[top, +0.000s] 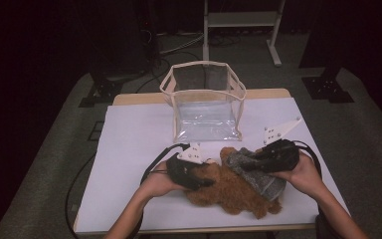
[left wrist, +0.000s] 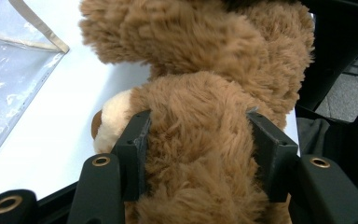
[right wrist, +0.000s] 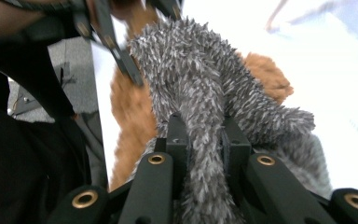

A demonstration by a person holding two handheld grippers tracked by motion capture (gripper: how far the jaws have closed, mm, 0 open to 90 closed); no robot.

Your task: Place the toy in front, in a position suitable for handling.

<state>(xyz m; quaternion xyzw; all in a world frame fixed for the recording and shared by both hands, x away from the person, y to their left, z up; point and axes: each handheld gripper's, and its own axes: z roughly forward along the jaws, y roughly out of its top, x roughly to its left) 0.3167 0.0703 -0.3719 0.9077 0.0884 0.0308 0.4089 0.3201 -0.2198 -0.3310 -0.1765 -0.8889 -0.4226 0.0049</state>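
A brown plush bear (top: 226, 191) lies near the table's front edge, wearing or draped with a grey fuzzy garment (top: 256, 172). My left gripper (top: 201, 178) sits at the bear's left side; the left gripper view has its jaws pressed on a thick brown furry limb of the bear (left wrist: 200, 154), with a cream paw beside it. My right gripper (top: 252, 163) comes from the right, and in the right gripper view its jaws pinch a fold of the grey garment (right wrist: 205, 140). The right gripper (right wrist: 204, 133) is shut on that fold.
A clear plastic bag with cream trim (top: 204, 99) stands open at the back middle of the white table cover (top: 129, 144). Its corner (left wrist: 18, 56) lies left of the bear. Beyond the table is a dark floor with a metal stand (top: 241, 30).
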